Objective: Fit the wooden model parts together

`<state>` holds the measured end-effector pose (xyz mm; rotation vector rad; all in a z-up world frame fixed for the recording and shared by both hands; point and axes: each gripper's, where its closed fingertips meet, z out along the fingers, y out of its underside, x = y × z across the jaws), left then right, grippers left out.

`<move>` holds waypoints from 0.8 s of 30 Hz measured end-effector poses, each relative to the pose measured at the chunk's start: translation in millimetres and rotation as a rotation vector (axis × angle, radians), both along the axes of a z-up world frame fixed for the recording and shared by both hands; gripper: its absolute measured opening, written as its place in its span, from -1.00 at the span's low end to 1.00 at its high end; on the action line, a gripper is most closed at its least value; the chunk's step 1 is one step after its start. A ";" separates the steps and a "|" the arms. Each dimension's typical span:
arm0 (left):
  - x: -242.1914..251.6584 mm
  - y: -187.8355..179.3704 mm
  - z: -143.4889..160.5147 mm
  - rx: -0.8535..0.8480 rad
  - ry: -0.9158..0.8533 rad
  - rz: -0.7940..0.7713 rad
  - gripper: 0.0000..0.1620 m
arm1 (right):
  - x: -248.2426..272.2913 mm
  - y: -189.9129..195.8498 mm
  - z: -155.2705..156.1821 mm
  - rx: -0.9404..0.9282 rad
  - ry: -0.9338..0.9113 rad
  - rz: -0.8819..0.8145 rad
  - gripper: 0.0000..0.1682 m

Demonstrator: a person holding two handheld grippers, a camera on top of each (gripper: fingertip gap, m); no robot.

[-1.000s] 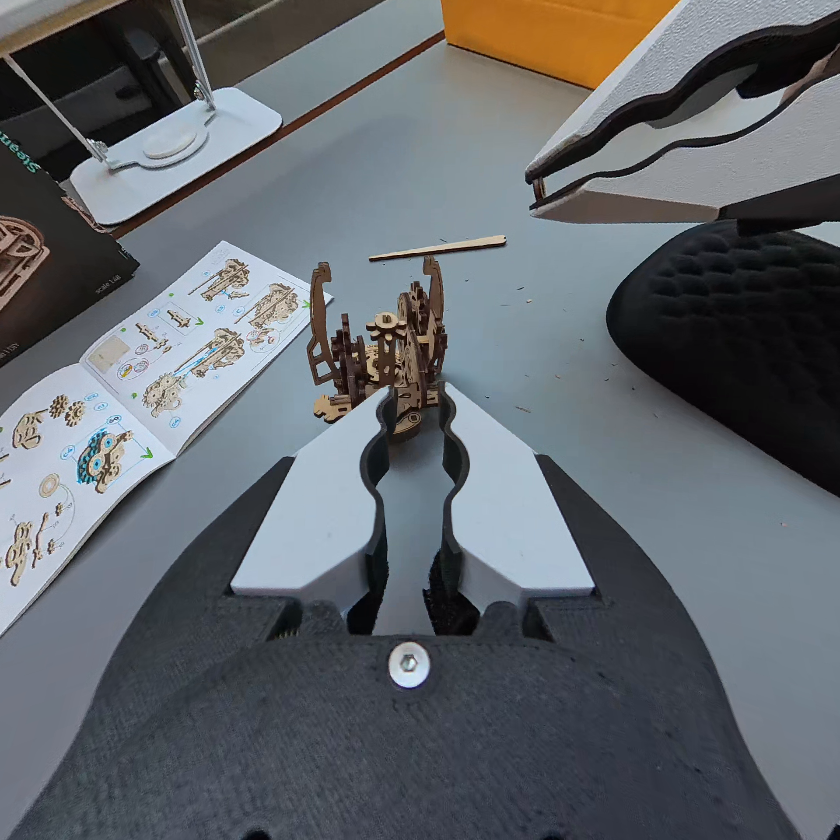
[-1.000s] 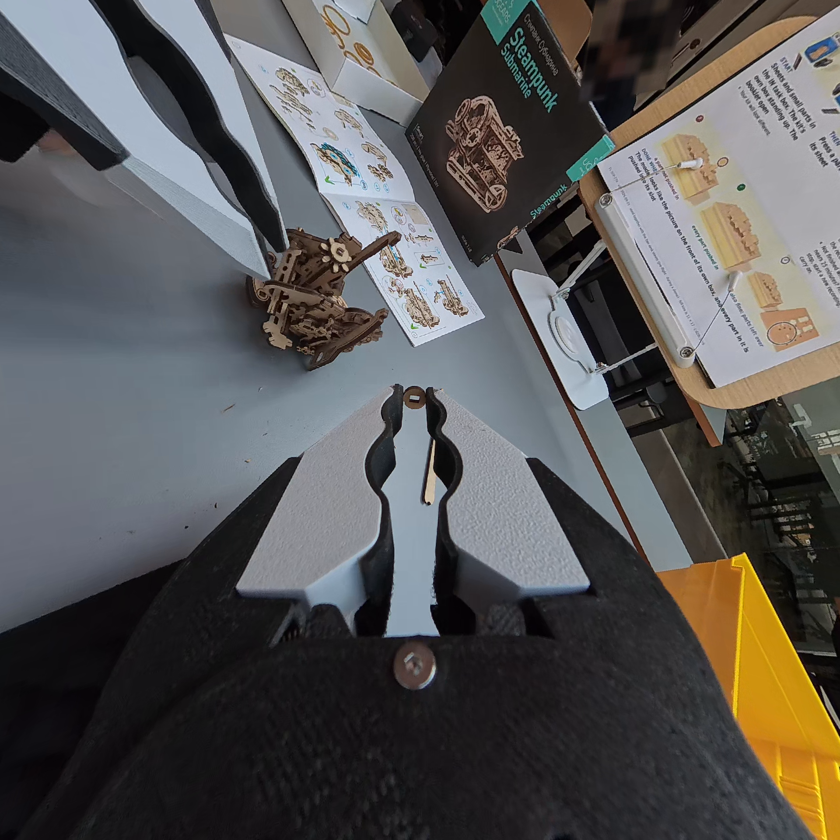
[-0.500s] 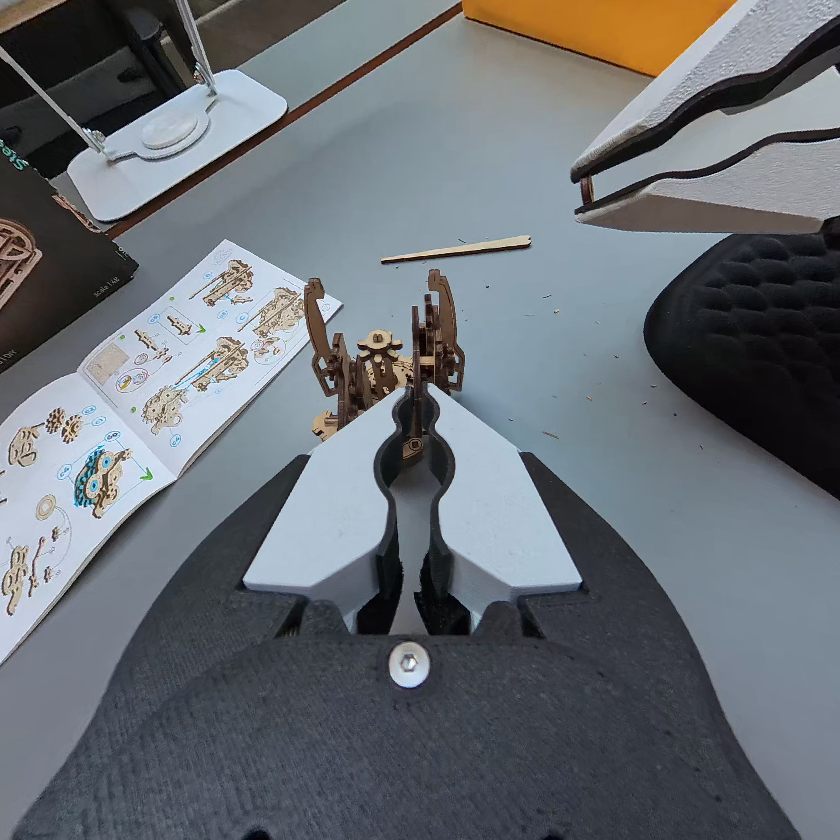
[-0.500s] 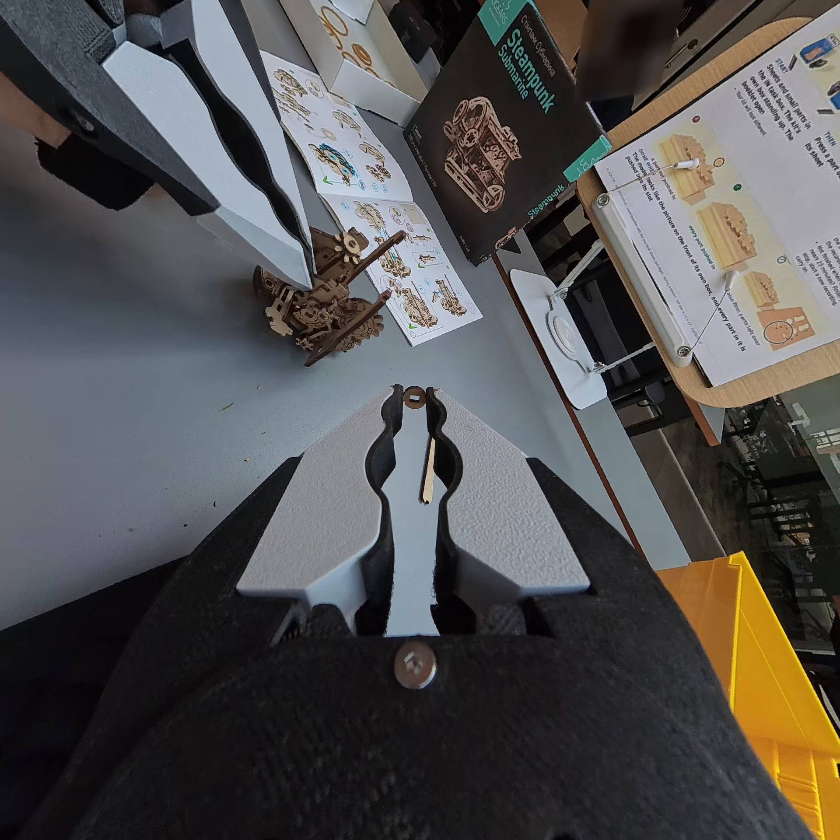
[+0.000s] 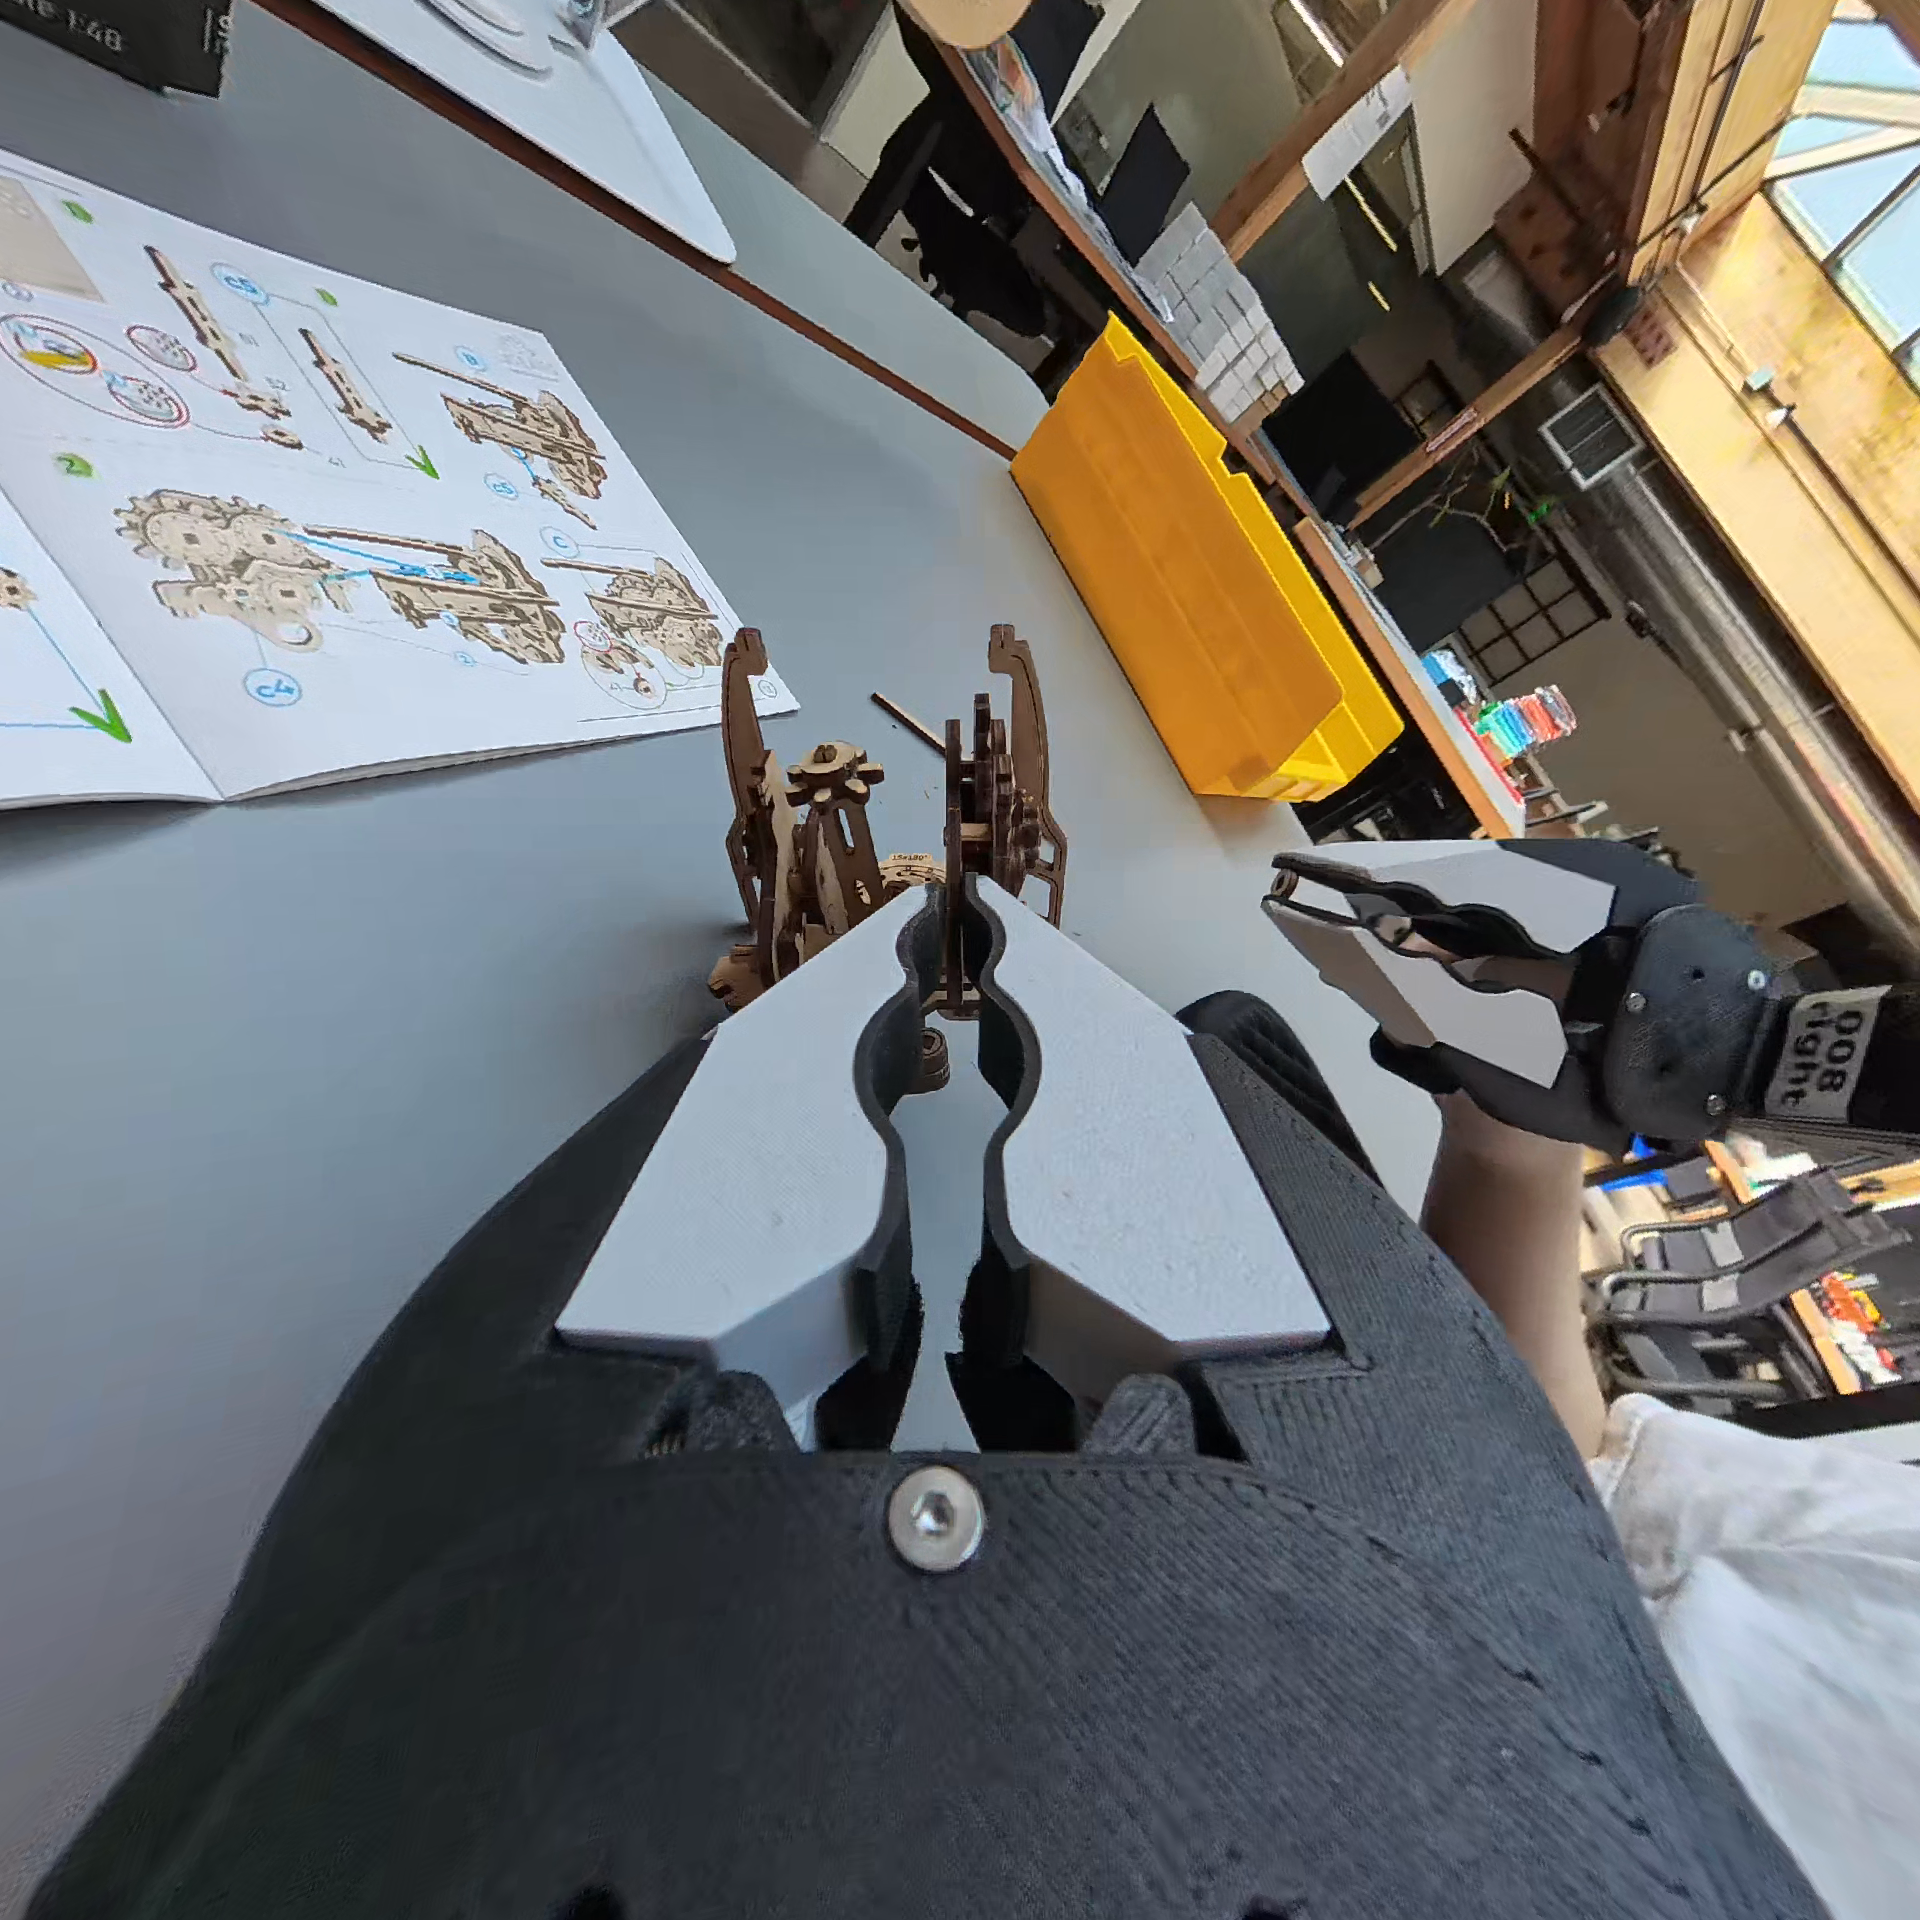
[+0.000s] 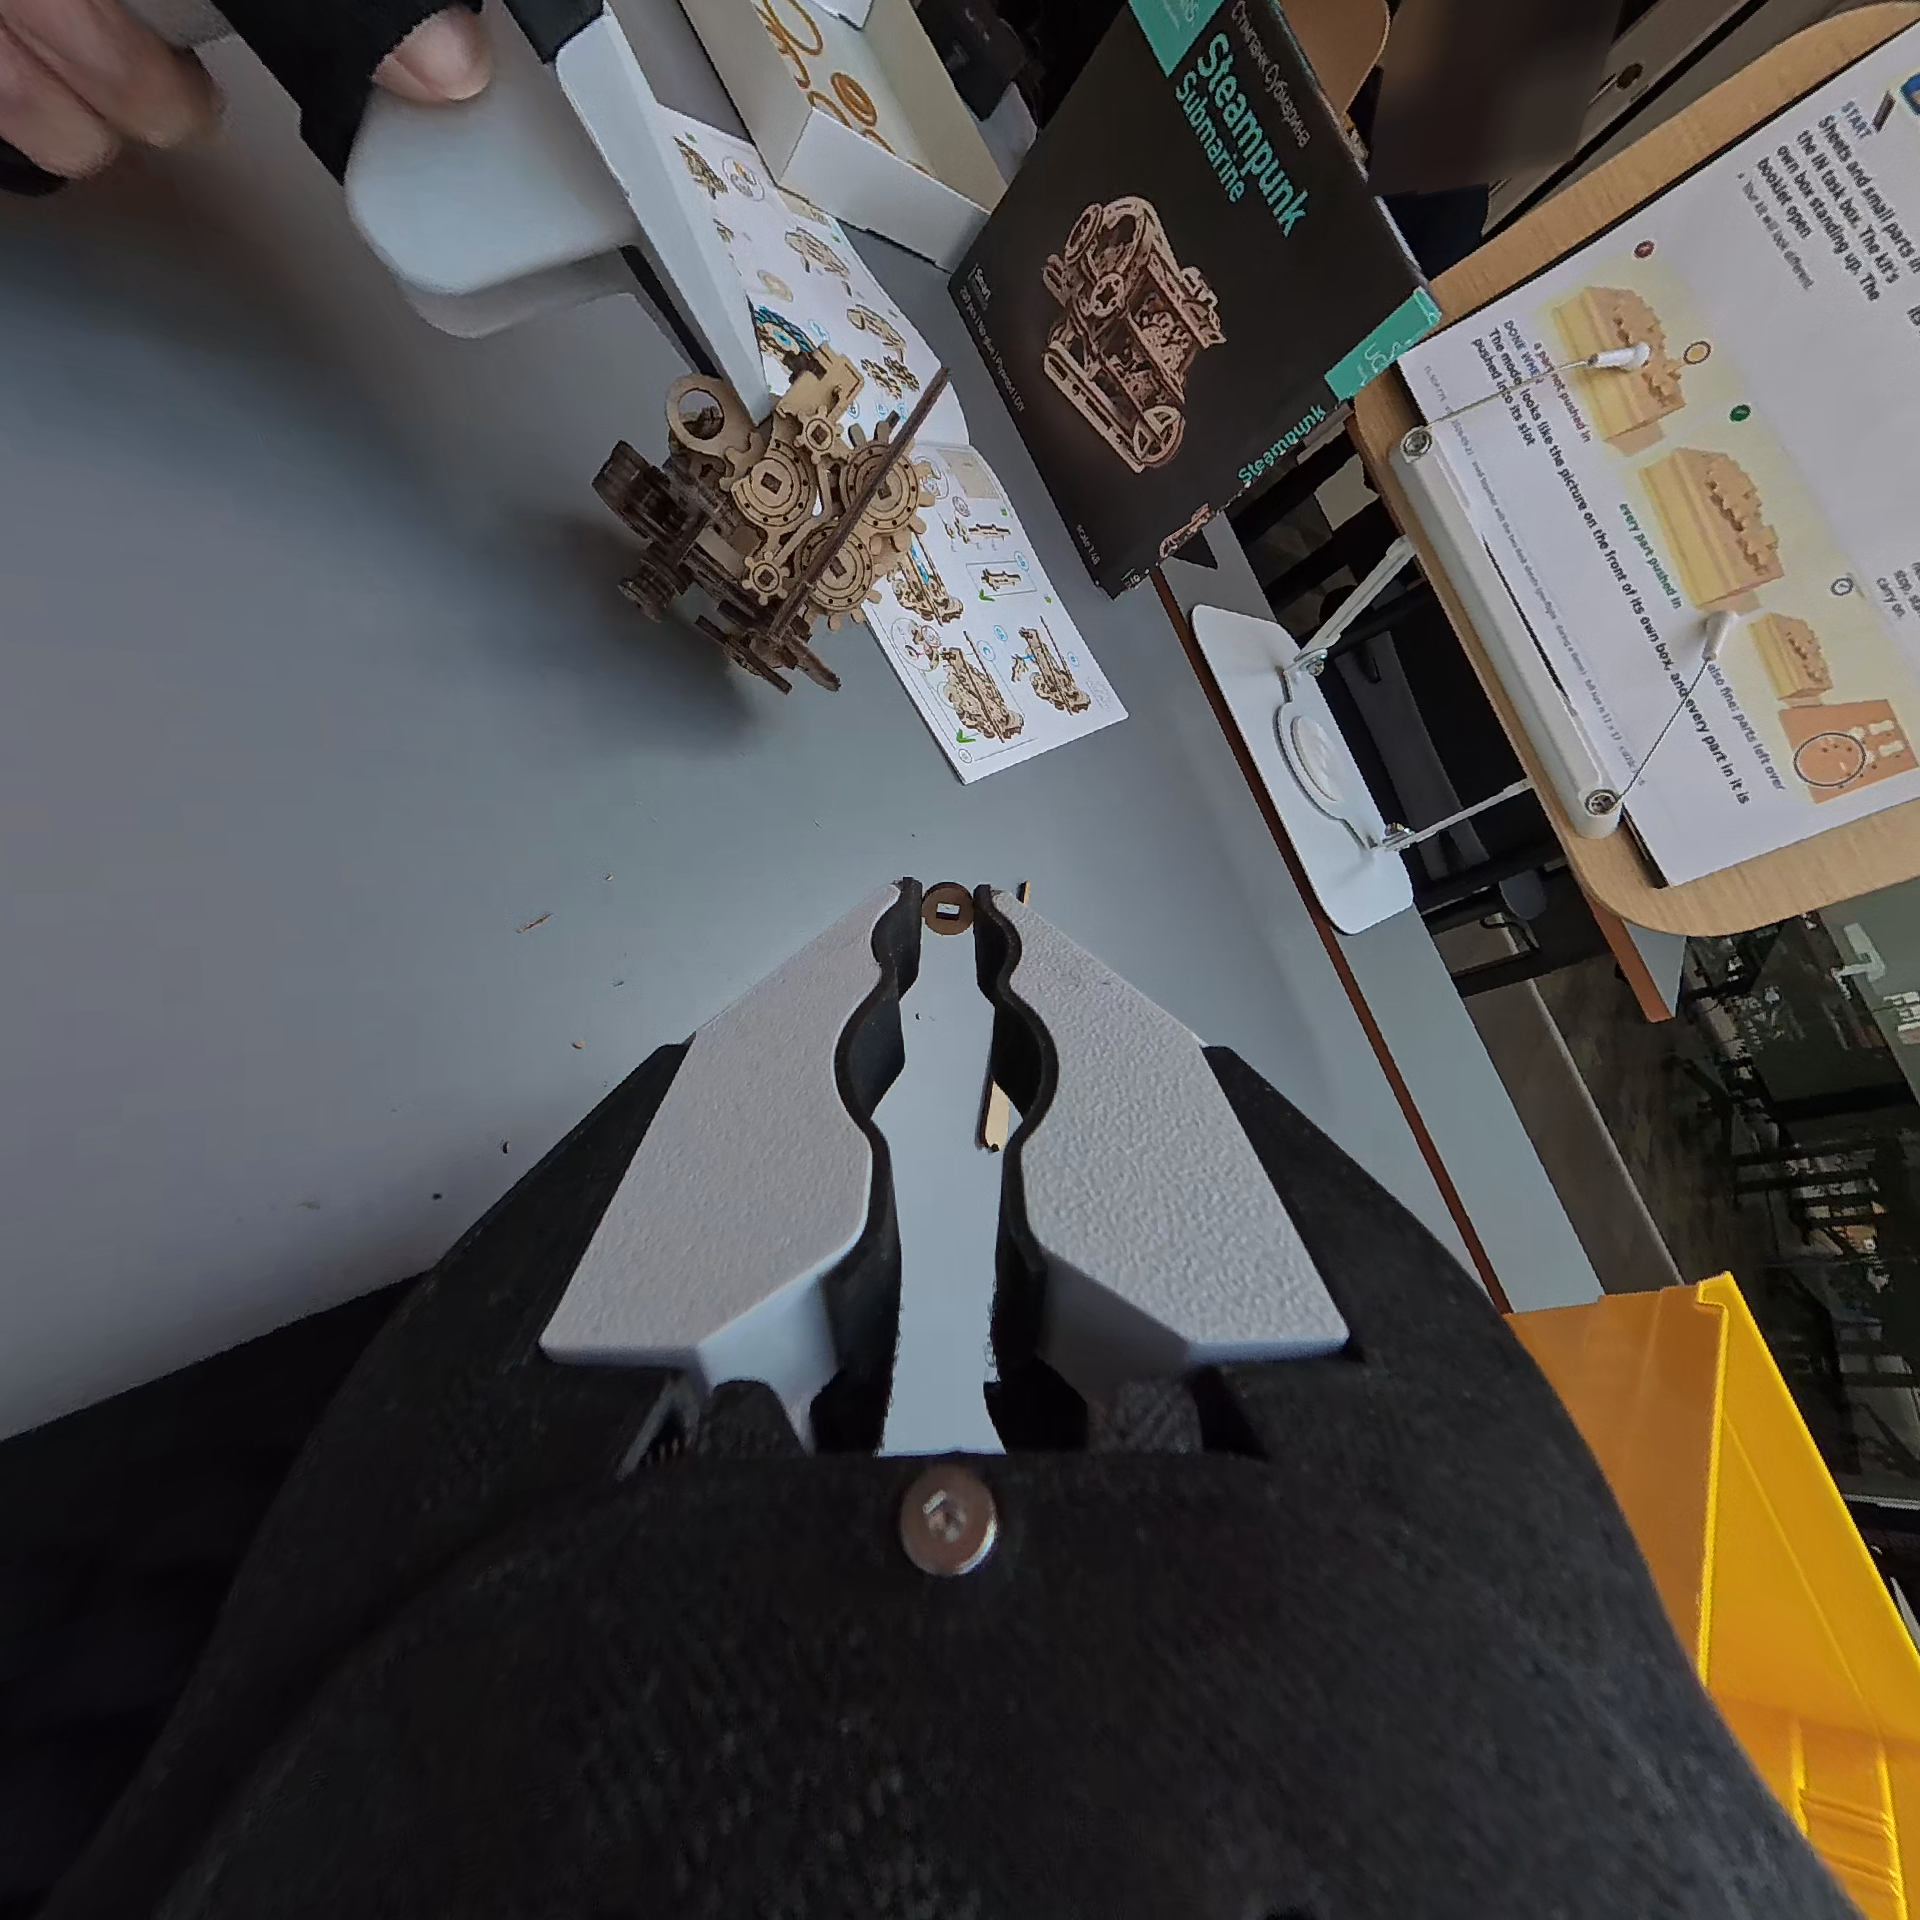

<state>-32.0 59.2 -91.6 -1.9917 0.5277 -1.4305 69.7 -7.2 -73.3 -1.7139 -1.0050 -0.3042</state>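
Observation:
The part-built wooden model [image 5: 821, 821], with gears and two curved upright arms, is gripped at its near right side by my left gripper [image 5: 961, 894], which is shut on it. In the right wrist view the model [image 6: 769, 520] is tipped, gear side towards the camera, under a left finger [image 6: 665, 229]; I cannot tell if it touches the table. My right gripper [image 6: 947, 904] is shut on a small round wooden washer [image 6: 947, 911] with a square hole. It hovers to the right of the model [image 5: 1285, 891], apart from it.
An open instruction booklet [image 5: 312, 520] lies left of the model. A thin wooden stick [image 6: 992, 1117] lies on the grey table under my right gripper. A yellow bin [image 5: 1195, 582], a black kit box [image 6: 1174, 281], a black pad [image 5: 1247, 1039] and a white stand base [image 6: 1309, 748] surround the work area. The tips of one gripper are about 12 cm away from the tips of the other.
My left gripper has closed on the model and rolled over, tipping the model with it. My right gripper keeps the washer and has hardly moved.

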 end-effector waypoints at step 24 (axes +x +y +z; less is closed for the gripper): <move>-26.6 12.6 -7.6 -0.255 -0.244 0.090 -0.90 | -1.6 2.7 -11.7 -0.035 -0.018 0.009 -0.90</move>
